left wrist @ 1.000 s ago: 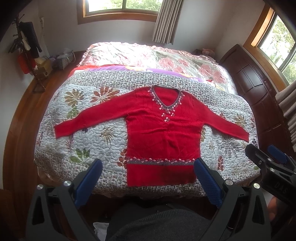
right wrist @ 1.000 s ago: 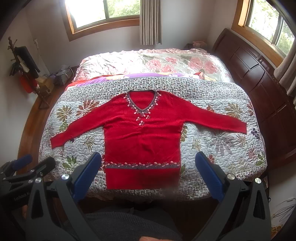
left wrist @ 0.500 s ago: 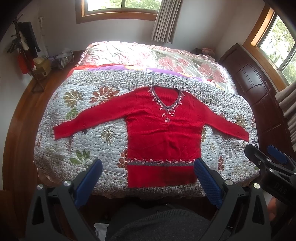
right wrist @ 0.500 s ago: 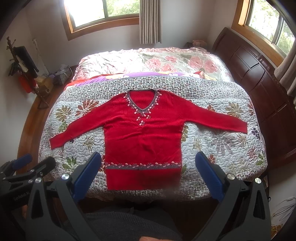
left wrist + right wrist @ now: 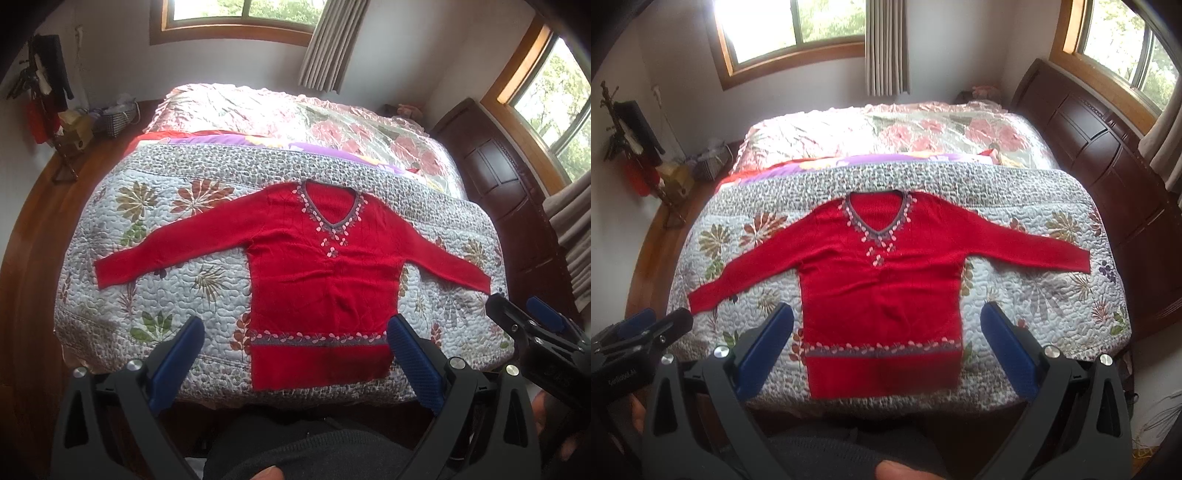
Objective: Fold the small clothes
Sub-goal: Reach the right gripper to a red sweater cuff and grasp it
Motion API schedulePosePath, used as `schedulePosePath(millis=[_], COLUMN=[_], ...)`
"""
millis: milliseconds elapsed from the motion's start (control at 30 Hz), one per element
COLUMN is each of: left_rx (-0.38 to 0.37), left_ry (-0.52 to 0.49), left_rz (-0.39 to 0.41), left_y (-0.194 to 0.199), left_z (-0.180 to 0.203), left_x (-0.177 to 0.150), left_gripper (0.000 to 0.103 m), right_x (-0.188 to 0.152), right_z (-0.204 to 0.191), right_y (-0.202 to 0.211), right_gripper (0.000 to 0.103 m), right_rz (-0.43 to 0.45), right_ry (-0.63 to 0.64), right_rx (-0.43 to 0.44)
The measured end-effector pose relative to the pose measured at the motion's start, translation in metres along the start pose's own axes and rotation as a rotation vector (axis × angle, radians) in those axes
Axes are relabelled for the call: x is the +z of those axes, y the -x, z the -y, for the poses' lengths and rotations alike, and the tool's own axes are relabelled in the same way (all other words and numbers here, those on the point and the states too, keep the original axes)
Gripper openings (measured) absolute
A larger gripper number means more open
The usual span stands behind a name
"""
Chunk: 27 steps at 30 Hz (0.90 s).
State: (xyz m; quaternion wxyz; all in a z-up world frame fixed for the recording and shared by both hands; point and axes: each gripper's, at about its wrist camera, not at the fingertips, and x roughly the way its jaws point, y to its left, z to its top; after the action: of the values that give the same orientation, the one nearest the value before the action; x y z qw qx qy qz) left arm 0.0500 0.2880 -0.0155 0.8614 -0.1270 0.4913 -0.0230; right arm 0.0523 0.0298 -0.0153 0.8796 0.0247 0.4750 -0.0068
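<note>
Jaws of both grippers spread, empty | red sweater [image 5: 321, 280] flat on quilt [image 5: 147, 295] | lettering unreadable

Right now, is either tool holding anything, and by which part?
Nothing held. Left tool and right tool are both open, short of the sweater, which lies flat on the bed.

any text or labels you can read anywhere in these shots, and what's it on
Light print on the side of the left gripper, seen from the right wrist camera: too blurred to read.
Faint print on the side of the right gripper, seen from the left wrist camera: too dim to read.
No text on the red sweater, the quilt or the walls.
</note>
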Motion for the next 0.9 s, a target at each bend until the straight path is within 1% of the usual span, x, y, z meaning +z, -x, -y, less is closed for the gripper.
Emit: schedulePosePath(millis=[33,67,133,200,267,300,333,367,400,433,467,500,600,667,733,833,867,900], left_rx=[-0.023,-0.048,-0.067,-0.058,-0.070,-0.102,-0.126,-0.134,-0.136,-0.135,-0.132,-0.132,-0.107,-0.067,-0.037,0.009,0.020,0.023], left_ry=[0.013,0.001,-0.074,-0.150,-0.197,-0.210,-0.210,-0.203,-0.201,-0.205,-0.207,-0.203,-0.189,-0.192,-0.188,-0.151,-0.137,-0.119], left_rz=[0.032,0.061,0.115,0.145,0.125,0.099,0.073,0.050,0.032,0.014,-0.003,-0.016,-0.011,0.001,-0.012,-0.067,-0.072,-0.067], left_y=[-0.004,-0.008,-0.019,-0.031,-0.048,-0.059,-0.070,-0.080,-0.091,-0.103,-0.113,-0.121,-0.139,-0.146,-0.151,-0.165,-0.167,-0.168], left_z=[-0.008,-0.012,-0.012,-0.006,0.000,0.006,0.009,0.012,0.016,0.021,0.026,0.031,0.046,0.059,0.072,0.087,0.092,0.095], left_x=[0.003,0.007,0.013,0.021,0.029,0.034,0.037,0.038,0.040,0.041,0.040,0.039,0.037,0.035,0.035,0.035,0.035,0.034], left_gripper=[0.099,0.099,0.099,0.099,0.099,0.099,0.099,0.099,0.099,0.099,0.099,0.099,0.099,0.099,0.099,0.099,0.099,0.099], right_x=[0.001,0.002,0.002,-0.001,-0.006,-0.008,-0.011,-0.014,-0.017,-0.020,-0.023,-0.027,-0.044,-0.054,-0.064,-0.075,-0.078,-0.082], right_z=[0.004,0.009,0.023,0.045,0.075,0.091,0.108,0.126,0.143,0.161,0.181,0.201,0.272,0.321,0.370,0.444,0.467,0.491], right_y=[-0.003,-0.008,-0.025,-0.043,-0.058,-0.065,-0.073,-0.080,-0.088,-0.097,-0.108,-0.119,-0.147,-0.165,-0.182,-0.211,-0.222,-0.233], right_gripper=[0.100,0.100,0.100,0.100,0.100,0.100,0.098,0.096,0.081,0.061,0.054,0.052,0.052,0.053,0.062,0.064,0.064,0.069], right_rz=[0.034,0.051,0.025,-0.011,-0.037,-0.047,-0.051,-0.060,-0.067,-0.072,-0.091,-0.113,-0.126,-0.121,-0.101,-0.074,-0.068,-0.061], right_ry=[-0.005,-0.011,-0.031,-0.092,-0.182,-0.226,-0.267,-0.305,-0.338,-0.367,-0.403,-0.448,-0.632,-0.733,-0.838,-0.968,-1.007,-1.058], right_rx=[0.034,0.046,-0.008,-0.030,-0.031,-0.028,-0.031,-0.051,-0.068,-0.062,-0.061,-0.064,-0.034,-0.019,0.016,0.076,0.098,0.128])
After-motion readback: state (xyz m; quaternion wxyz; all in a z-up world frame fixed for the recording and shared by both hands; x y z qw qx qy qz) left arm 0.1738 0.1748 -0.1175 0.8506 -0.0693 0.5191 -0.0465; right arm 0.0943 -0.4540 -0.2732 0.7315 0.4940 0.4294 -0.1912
